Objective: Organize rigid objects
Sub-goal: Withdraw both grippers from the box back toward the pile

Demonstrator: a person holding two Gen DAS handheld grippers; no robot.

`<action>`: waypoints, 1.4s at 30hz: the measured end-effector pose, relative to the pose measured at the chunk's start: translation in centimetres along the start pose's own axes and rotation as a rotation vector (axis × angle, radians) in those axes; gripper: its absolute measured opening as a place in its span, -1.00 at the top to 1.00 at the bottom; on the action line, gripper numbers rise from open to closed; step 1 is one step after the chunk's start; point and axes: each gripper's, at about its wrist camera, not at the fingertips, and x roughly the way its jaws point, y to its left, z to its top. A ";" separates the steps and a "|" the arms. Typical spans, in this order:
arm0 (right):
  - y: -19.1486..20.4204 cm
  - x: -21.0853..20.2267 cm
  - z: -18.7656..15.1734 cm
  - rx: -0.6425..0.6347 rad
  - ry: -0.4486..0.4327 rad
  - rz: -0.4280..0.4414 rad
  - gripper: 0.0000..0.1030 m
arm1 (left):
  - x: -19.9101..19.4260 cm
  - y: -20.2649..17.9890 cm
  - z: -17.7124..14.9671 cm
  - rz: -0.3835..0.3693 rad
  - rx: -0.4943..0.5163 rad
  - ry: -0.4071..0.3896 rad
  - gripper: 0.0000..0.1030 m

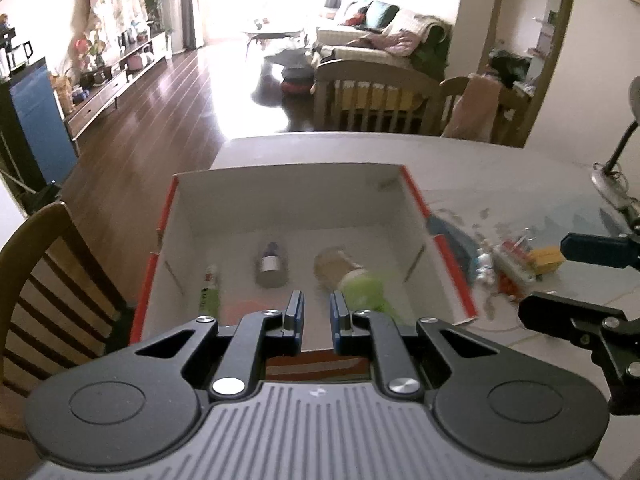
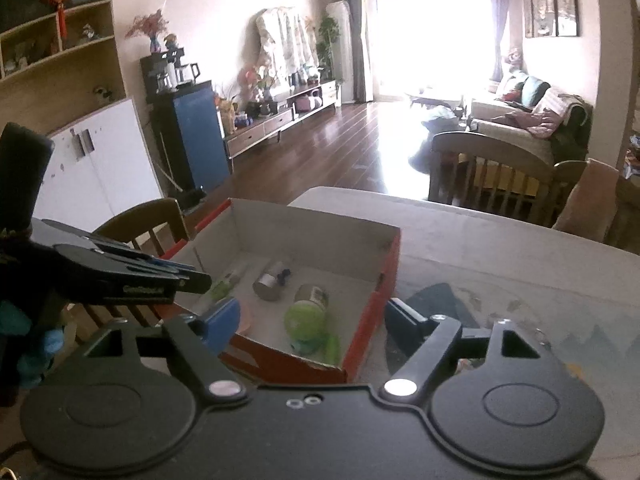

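A red cardboard box with a white inside (image 1: 288, 200) (image 2: 320, 236) stands on the table. In it lie a jar with a green lid (image 1: 352, 280) (image 2: 308, 308), a silver can (image 1: 272, 268) (image 2: 269, 280) and a green tube (image 1: 210, 292) (image 2: 224, 284). My left gripper (image 1: 316, 312) hovers over the box's near edge, its jaws a small gap apart and empty. It also shows at the left of the right wrist view (image 2: 160, 276). My right gripper (image 2: 312, 320) is wide open and empty, above the box's near right corner. It also shows in the left wrist view (image 1: 580, 280).
Small items (image 1: 516, 264), among them a yellow one (image 1: 546, 260), and a dark blue object (image 2: 436, 300) lie on the table (image 1: 480, 168) right of the box. A desk lamp base (image 1: 608, 180) stands far right. Wooden chairs (image 1: 44, 280) (image 2: 488, 172) ring the table.
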 end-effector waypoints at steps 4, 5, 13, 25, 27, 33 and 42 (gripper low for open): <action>-1.1 -1.7 -0.6 0.024 -0.022 -0.008 -0.61 | -1.0 -1.7 -0.3 -0.025 0.002 -0.024 0.76; -1.4 -2.1 -0.8 0.028 -0.025 -0.011 -0.61 | -1.1 -2.2 -0.4 -0.032 0.001 -0.030 0.76; -4.6 -5.6 -3.0 0.079 -0.056 -0.046 -0.64 | -2.4 -6.0 -0.9 -0.112 0.006 -0.083 0.76; -11.4 -9.2 -6.7 0.162 -0.043 -0.142 -0.64 | -0.8 -12.4 -2.5 -0.209 0.023 -0.077 0.12; -12.7 -9.4 -7.2 0.175 -0.035 -0.148 -0.64 | -0.6 -13.4 -2.7 -0.209 0.026 -0.080 -0.29; -15.8 -9.9 -8.2 0.181 -0.020 -0.169 -0.64 | 0.7 -16.4 -3.0 -0.215 0.049 -0.070 -0.36; -20.9 -8.0 -8.3 0.151 0.027 -0.177 -0.64 | 2.9 -21.4 -3.7 -0.233 0.061 -0.051 -0.59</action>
